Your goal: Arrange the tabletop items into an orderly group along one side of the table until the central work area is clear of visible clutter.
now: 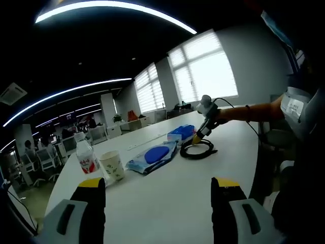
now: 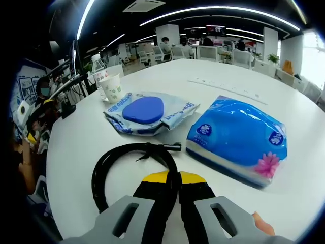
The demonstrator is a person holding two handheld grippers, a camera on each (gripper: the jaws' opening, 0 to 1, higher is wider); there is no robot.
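While the right gripper sits with its jaws pressed together on the near arc of the black cable, the loop lies slack just ahead of the tips — a drag could let it uncoil or sweep into the wipes pack just beyond it. The tissue pack lies right of the tips, close to the cable end; a sideways pull might nudge it. Whether cable is truly pinched or merely under the tips I cannot tell; the contact point is hidden by the yellow pads.

The left gripper hangs open over bare table, holding nothing. Ahead and left of it stand the cup and bottle, touching or nearly so — light, tippable if bumped. The bottle's fill level is hard to make out.
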